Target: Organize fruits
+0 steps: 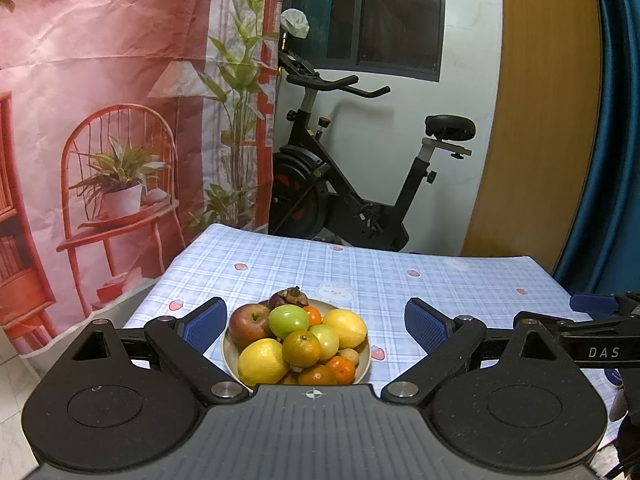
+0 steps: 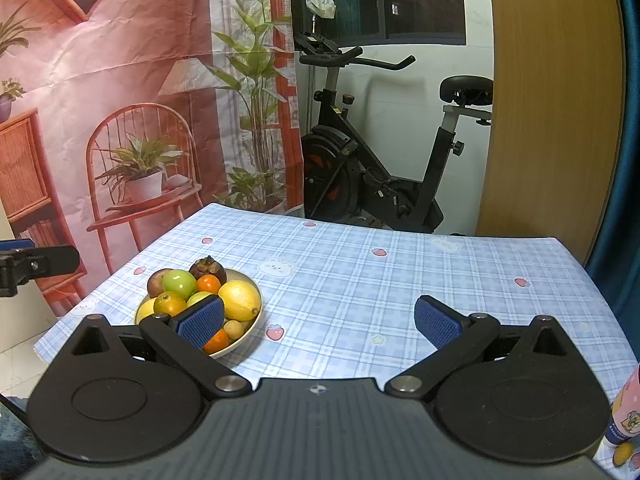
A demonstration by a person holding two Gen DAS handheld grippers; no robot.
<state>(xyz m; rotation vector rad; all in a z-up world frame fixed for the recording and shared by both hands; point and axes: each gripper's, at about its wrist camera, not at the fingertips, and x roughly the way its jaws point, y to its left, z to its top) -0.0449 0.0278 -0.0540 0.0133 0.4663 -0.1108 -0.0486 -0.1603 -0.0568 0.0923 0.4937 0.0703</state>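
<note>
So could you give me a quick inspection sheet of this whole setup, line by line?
Surface: table under a blue checked cloth with strawberry prints, flat.
Job's things: round beige plate piled with fruit: red apple, green apple, yellow lemons, oranges, a dark purple mangosteen.
Clutter: a pink printed bottle at the near right edge.
Grippers: left gripper open, facing the plate and empty; right gripper open, empty, over bare cloth.
Cables: nothing seen.
Surroundings: pink printed backdrop sheet, black exercise bike, wooden door, dark window.
</note>
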